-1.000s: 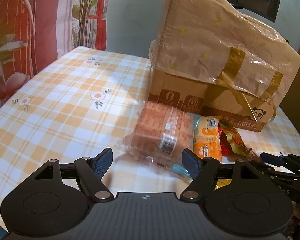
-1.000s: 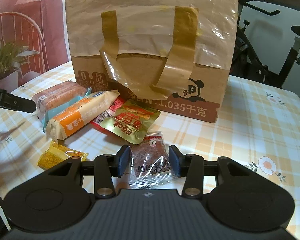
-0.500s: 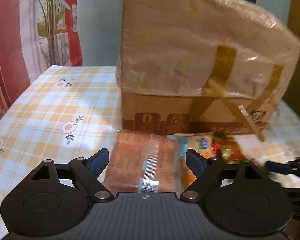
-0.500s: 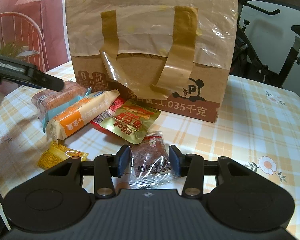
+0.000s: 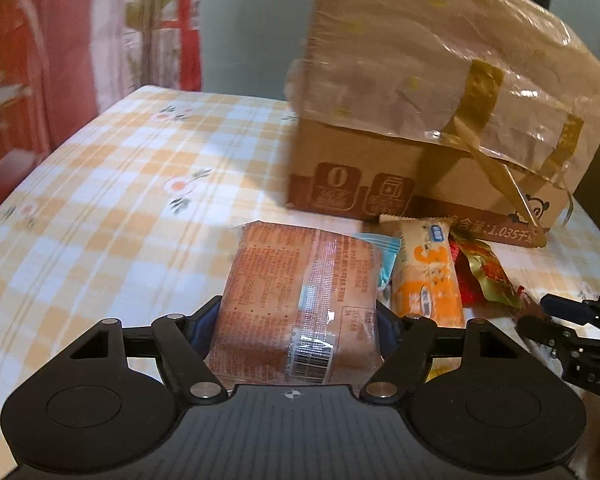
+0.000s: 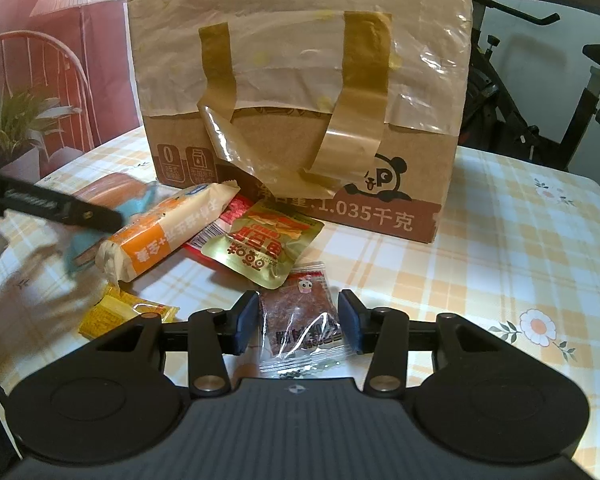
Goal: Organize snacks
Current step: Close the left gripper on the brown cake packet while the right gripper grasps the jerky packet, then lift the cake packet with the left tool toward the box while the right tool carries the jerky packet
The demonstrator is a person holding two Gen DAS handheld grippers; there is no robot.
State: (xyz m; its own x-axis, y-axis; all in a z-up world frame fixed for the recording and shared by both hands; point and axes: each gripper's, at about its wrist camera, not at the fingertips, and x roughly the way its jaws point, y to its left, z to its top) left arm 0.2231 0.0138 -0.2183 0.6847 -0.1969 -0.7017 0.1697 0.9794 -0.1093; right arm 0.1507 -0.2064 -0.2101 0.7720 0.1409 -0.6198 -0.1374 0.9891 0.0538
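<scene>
Two grippers worked the table [image 5: 100, 208]: the left gripper [image 5: 296, 322] had just been closing, pads against the wide pink snack pack [image 5: 300, 300] near the cardboard box [image 5: 440, 120]; the right gripper [image 6: 296, 322] stood slightly parted around the clear jerky packet [image 6: 300, 320], not pressing.

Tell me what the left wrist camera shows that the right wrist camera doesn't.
Left wrist only: the left gripper closing around the pink bread pack, whose barcode side shows. Right wrist only: the right gripper astride the clear jerky packet, the yellow candy, and an exercise bike. Both: the cardboard box, the orange-and-white bar, the gold pouch.
</scene>
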